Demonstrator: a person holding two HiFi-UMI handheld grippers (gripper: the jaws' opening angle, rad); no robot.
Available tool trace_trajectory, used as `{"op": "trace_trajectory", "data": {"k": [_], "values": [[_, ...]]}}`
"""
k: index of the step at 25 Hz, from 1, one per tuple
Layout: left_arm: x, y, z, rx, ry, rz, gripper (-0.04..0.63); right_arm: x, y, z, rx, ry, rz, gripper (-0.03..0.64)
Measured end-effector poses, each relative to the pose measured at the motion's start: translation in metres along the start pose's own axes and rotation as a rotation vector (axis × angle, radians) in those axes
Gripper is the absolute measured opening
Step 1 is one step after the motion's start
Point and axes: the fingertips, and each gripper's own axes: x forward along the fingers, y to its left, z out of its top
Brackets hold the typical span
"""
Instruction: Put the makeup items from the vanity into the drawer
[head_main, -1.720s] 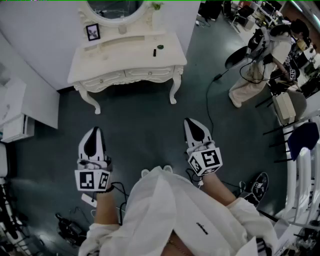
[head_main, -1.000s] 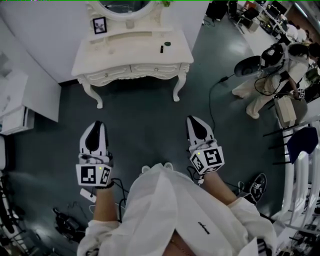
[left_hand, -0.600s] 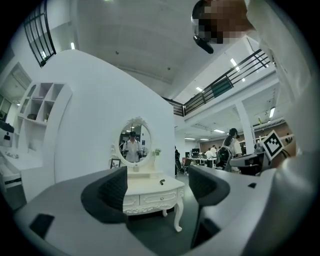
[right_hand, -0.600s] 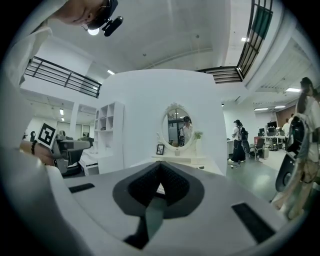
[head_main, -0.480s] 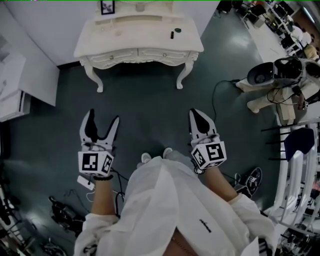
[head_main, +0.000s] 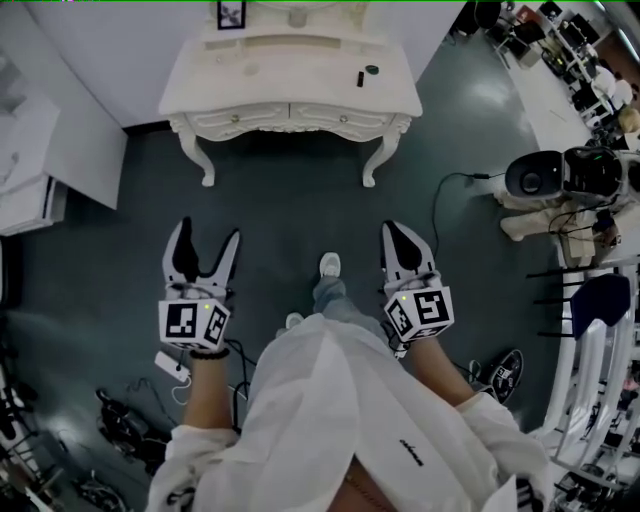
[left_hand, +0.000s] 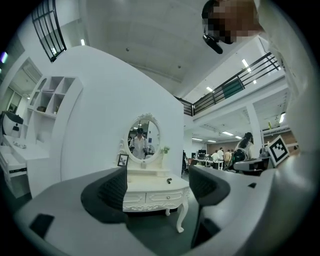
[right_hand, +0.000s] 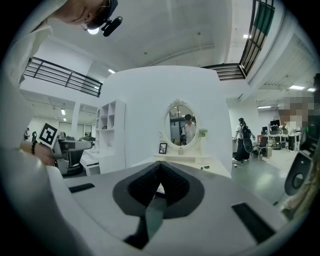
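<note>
The white vanity (head_main: 290, 75) stands ahead by the wall, with both its front drawers (head_main: 340, 120) closed. On its top right lie a small black stick-shaped makeup item (head_main: 359, 78) and a round dark one (head_main: 372, 69). My left gripper (head_main: 203, 245) is held over the floor, well short of the vanity, open and empty. My right gripper (head_main: 403, 240) hovers level with it, shut on nothing. In the left gripper view the vanity (left_hand: 150, 192) shows between the spread fingers (left_hand: 116, 192), with a dark item (left_hand: 169, 180) on top. In the right gripper view the pads (right_hand: 170, 182) meet.
An oval mirror (left_hand: 146, 140) and a small picture frame (head_main: 230, 14) stand at the vanity's back. A white shelf unit (head_main: 40, 190) is at the left. At the right are a person with equipment (head_main: 570, 180), a floor cable (head_main: 440, 200) and chairs (head_main: 600, 280). More cables (head_main: 130, 440) lie behind me.
My left gripper's jaws have gone from shut to wide open. The person has stepped forward, one foot now ahead, and the vanity has shifted right in the head view. The right gripper stays shut.
</note>
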Motion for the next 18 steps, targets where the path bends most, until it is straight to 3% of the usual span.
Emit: {"op": "trace_trajectory", "data": {"k": [7, 18], "values": [[0.058, 0.014, 0.002, 0.007, 0.012, 0.014, 0.368, 0.055, -0.027, -0.001, 0.023, 0.004, 0.019, 0.018], [0.194, 0.022, 0.004, 0.007, 0.030, 0.047, 0.368, 0.170, -0.104, 0.014, 0.033, 0.016, 0.099, 0.018]]}}
